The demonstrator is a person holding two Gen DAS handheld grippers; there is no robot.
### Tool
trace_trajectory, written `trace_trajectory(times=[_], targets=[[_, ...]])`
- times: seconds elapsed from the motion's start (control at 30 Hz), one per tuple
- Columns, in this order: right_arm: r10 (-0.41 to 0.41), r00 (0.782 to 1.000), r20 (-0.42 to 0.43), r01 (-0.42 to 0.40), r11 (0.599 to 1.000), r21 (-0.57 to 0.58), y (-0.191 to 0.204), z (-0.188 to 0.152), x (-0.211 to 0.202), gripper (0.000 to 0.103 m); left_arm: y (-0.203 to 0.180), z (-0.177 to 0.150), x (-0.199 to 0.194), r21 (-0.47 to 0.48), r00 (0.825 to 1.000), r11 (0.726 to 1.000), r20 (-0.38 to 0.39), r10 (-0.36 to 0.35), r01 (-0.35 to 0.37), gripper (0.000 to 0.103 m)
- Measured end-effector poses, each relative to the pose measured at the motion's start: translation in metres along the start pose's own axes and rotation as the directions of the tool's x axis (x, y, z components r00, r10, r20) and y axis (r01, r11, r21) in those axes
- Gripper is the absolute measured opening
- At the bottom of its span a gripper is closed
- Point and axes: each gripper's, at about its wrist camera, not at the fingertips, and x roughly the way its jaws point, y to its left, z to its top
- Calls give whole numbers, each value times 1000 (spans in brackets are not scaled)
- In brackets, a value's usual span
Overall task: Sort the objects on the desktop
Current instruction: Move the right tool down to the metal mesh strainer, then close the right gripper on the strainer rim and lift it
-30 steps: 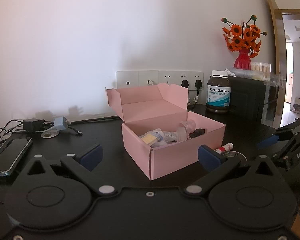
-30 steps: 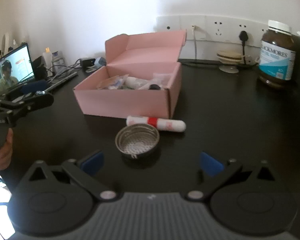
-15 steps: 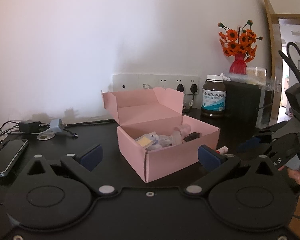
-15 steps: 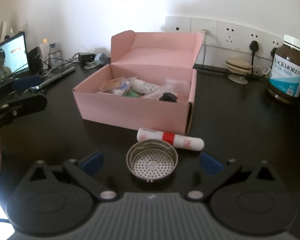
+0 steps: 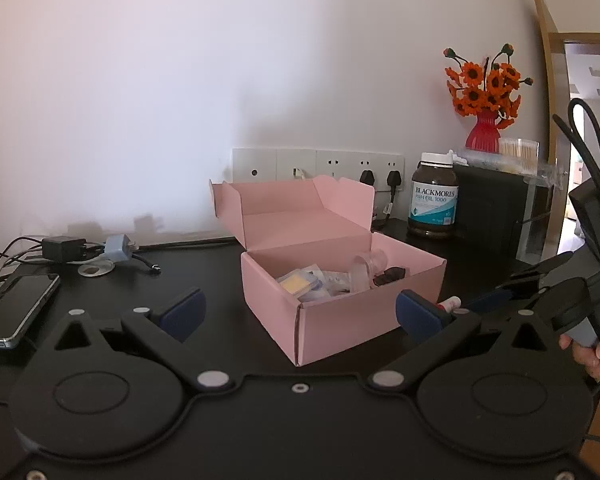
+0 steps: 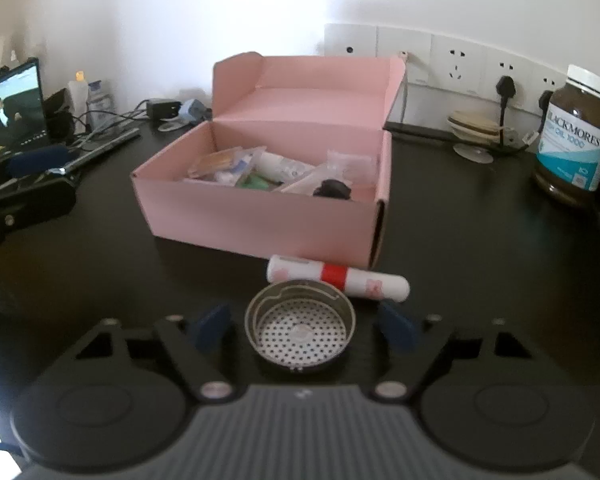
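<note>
On the desk (image 6: 480, 240): 1 pink box (image 6: 268, 216), 1 strainer (image 6: 302, 330), 1 tube (image 6: 338, 282). Right claw (image 6: 304, 328) closing around the strainer, untouched; left claw (image 5: 298, 310) wide, empty.

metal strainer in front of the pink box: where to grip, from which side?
Across the rim of the metal strainer, from above and the near side: it sits mouth-up, walls upright. The right gripper straddles it, jaws closing, pads not yet touching. The white tube crowds its far side.

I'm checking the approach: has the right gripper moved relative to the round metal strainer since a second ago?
Yes. The right gripper has come forward to the round metal strainer, which now sits between its closing jaws, not yet touched; the pink cardboard box looms larger too.
</note>
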Motion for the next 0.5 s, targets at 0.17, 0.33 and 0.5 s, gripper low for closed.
trace_trajectory(times=[0.17,0.33,0.5], targets=[[-7,1000,8,7,1000,2,-1,0,-2,63,0,0,0,-4,1000,1000,1,2,-2,103],[-2,1000,24,2,1000,10,-2,-2,-5,55,3,0,-4,-22,1000,1000,27,-10,11,103],[-6,999,43,6,1000,14,-3,-4,-9,54,4,0,-4,-28,999,1000,30,-13,14,103]])
